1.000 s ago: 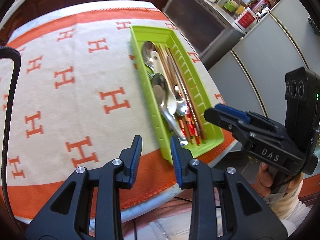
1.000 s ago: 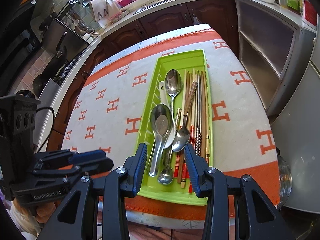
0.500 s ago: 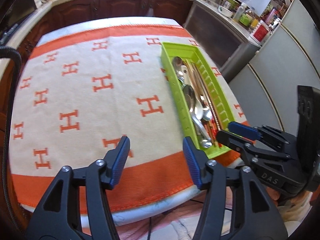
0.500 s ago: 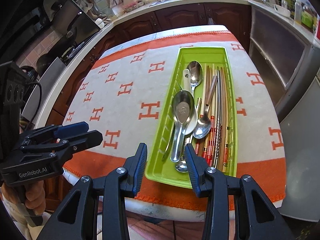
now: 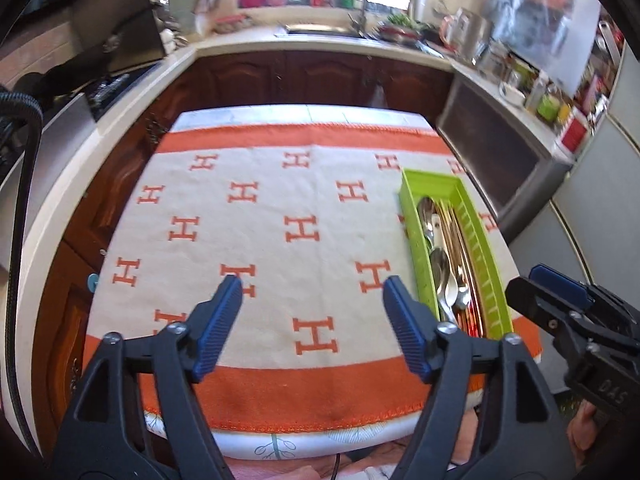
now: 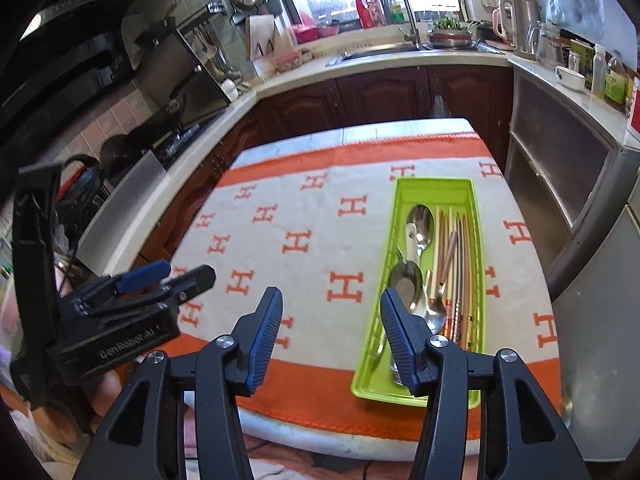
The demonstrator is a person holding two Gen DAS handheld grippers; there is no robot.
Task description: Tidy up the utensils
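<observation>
At the left, the left tool (image 5: pixel 312 320) hung over the near edge of the tabletop (image 5: pixel 280 432), fingers wide apart and empty, above bare orange-and-cream H-patterned cloth (image 5: pixel 264 240). The right tool (image 6: pixel 328 328) hung beside it at the same near edge, also spread apart and holding nothing. Furthest right, along the tabletop's right edge, lay the green utensil tray (image 6: pixel 404 188), with steel spoons (image 6: pixel 406 284) on its left side and long chopsticks (image 6: pixel 460 264) packed along its right. No utensil showed loose on the cloth, so the sorting looked finished or nearly so. If anything was left, it was probably to straighten the overlapping spoons: come down along the tray's length, pinch one handle only, and avoid nudging the tray toward the tabletop's edge.
</observation>
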